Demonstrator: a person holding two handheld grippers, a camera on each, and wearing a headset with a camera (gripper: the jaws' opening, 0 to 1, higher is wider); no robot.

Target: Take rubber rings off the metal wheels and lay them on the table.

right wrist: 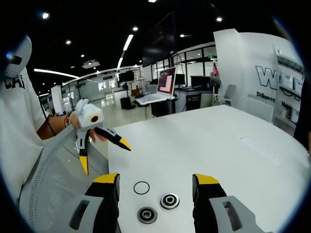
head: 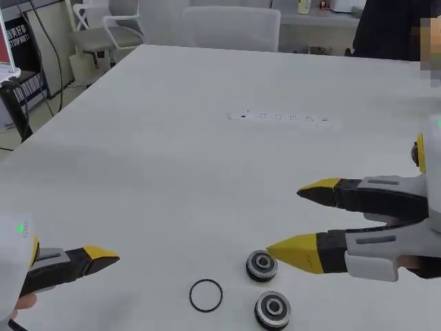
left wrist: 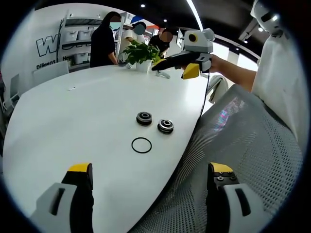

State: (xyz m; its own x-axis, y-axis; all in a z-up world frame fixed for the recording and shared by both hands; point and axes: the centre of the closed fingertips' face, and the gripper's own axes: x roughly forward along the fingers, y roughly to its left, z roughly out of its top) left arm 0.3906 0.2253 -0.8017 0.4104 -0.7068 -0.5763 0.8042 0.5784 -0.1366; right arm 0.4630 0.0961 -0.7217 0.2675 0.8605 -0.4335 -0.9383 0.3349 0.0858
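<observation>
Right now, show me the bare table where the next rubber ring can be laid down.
Widest bare stretch: the table between the power strip and the wheels. Also free: the patch between the left gripper and the loose ring. Crowded: the near edge, where ring, both wheels and the open right gripper cluster.

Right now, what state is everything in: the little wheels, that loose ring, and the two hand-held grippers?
Rubber ring: loose, lying flat on the table.
Farther wheel: lying flat, not gripped.
Nearer wheel: lying flat, not gripped.
Left hand-held gripper: open, holding nothing.
Right hand-held gripper: open, holding nothing.
</observation>
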